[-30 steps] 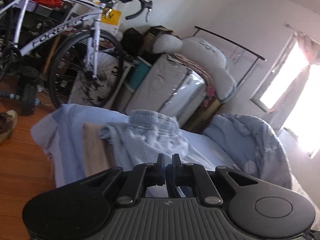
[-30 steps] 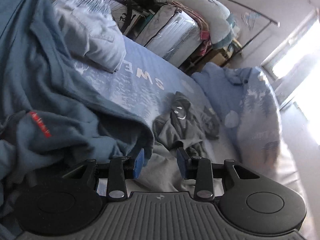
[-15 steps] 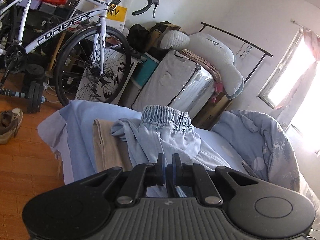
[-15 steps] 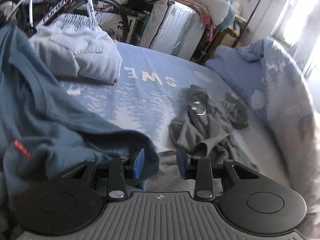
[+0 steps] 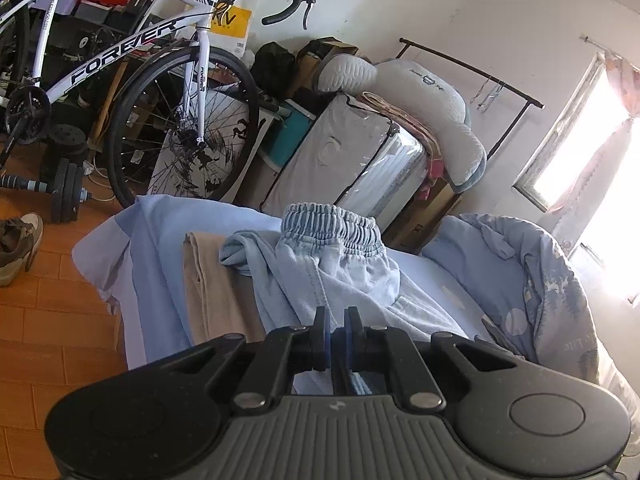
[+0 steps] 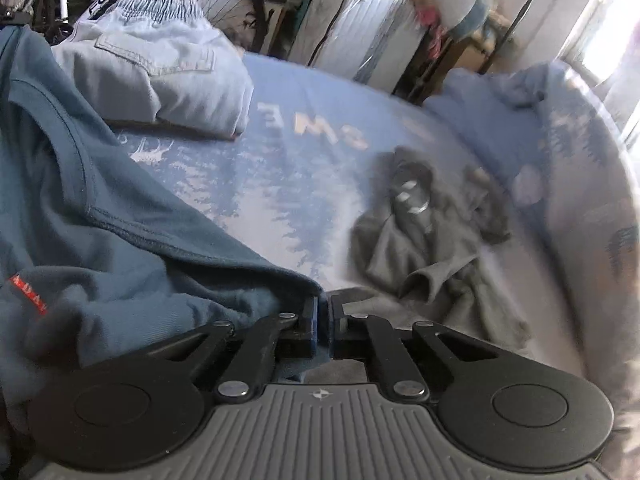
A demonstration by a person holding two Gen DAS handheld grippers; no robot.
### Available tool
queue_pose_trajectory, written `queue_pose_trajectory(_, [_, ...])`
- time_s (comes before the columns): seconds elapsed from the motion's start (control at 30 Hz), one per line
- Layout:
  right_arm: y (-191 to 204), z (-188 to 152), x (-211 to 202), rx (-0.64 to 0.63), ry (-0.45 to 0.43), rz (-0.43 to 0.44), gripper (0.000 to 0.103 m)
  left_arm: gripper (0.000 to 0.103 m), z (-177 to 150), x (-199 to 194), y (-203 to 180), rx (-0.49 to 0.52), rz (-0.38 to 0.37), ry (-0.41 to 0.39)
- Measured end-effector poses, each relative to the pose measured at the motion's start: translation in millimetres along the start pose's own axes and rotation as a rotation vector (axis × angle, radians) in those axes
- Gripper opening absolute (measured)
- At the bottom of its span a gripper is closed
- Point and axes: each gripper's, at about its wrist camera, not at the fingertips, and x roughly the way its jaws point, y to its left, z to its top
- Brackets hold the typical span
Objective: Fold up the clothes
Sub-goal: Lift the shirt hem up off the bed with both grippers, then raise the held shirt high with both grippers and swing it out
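right wrist view: the right gripper (image 6: 324, 320) has just been closing, and its fingers now pinch the hem edge of the teal shirt (image 6: 100, 216), which drapes over the left part of the bed (image 6: 280, 184). beyond it, open sheet lies between the folded light jeans (image 6: 160, 76) and a crumpled grey garment (image 6: 424, 248). the left gripper (image 5: 336, 338) has its fingers narrow, with blue cloth between them.

light: daylight from the window (image 5: 576, 152) far right, totally blown out
glare: washes the right edge
blur: right wrist view smeared, left crisp
edges: fisheye bend
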Motion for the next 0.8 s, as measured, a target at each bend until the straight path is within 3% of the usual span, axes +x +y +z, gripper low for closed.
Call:
queue_pose_trajectory(0.2, [4.3, 1.2, -83.7, 0.020, -0.160, -0.174, 0.002, 0.005, 7.4, -16.7, -18.1, 0.031, -0.044, -0.028])
queue_pose_trajectory(0.37, [20.6, -1.1, -181.0, 0.014, -0.297, -0.406, 0.001, 0.005, 18.5, -41.0, -47.6, 0.068, -0.117, -0.073])
queue_pose_trajectory(0.57, [40.0, -11.0, -292.5, 0.019, -0.388, -0.624, 0.000, 0.005, 36.2, -77.9, -97.1, 0.143, -0.238, -0.131])
queue_pose_trajectory(0.8, [57.8, -23.4, -414.9, 0.002, -0.419, -0.879, 0.000, 0.005, 66.4, -119.6, -163.0, 0.171, -0.414, -0.182])
